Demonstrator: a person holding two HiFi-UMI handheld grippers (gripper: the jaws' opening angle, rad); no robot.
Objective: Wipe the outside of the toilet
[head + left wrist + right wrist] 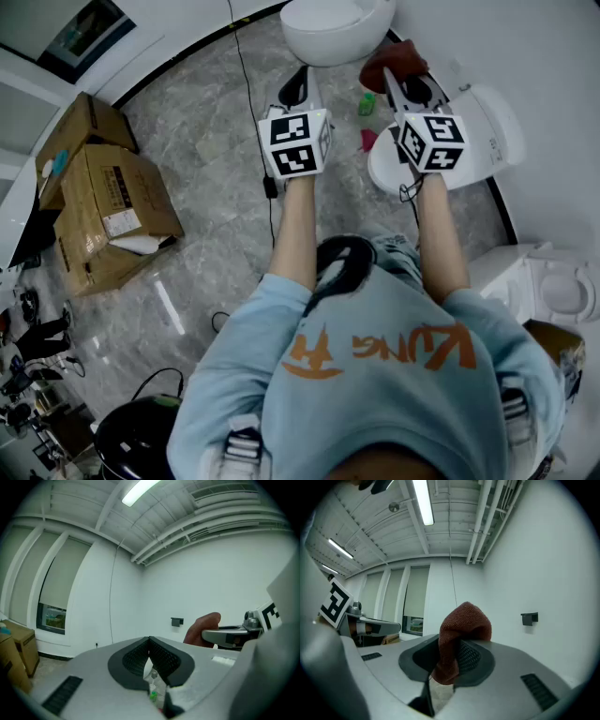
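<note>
My right gripper (396, 77) is shut on a reddish-brown cloth (392, 59), held in the air above a white toilet with its lid down (483, 141) against the right wall. In the right gripper view the cloth (461, 630) bulges up out of the jaws (452, 651) and hangs below them. My left gripper (295, 89) is beside it, shut with nothing in it, just short of a second white toilet bowl (336, 28). The left gripper view shows its pads (161, 656) meeting at the tips (149, 641), and the cloth (201, 626) to the right.
A third toilet (555, 286) stands at the right. A green bottle (367, 103) and a pink item (368, 139) sit on the marble floor between the toilets. Cardboard boxes (108, 211) are stacked at the left. A black cable (246, 84) runs across the floor.
</note>
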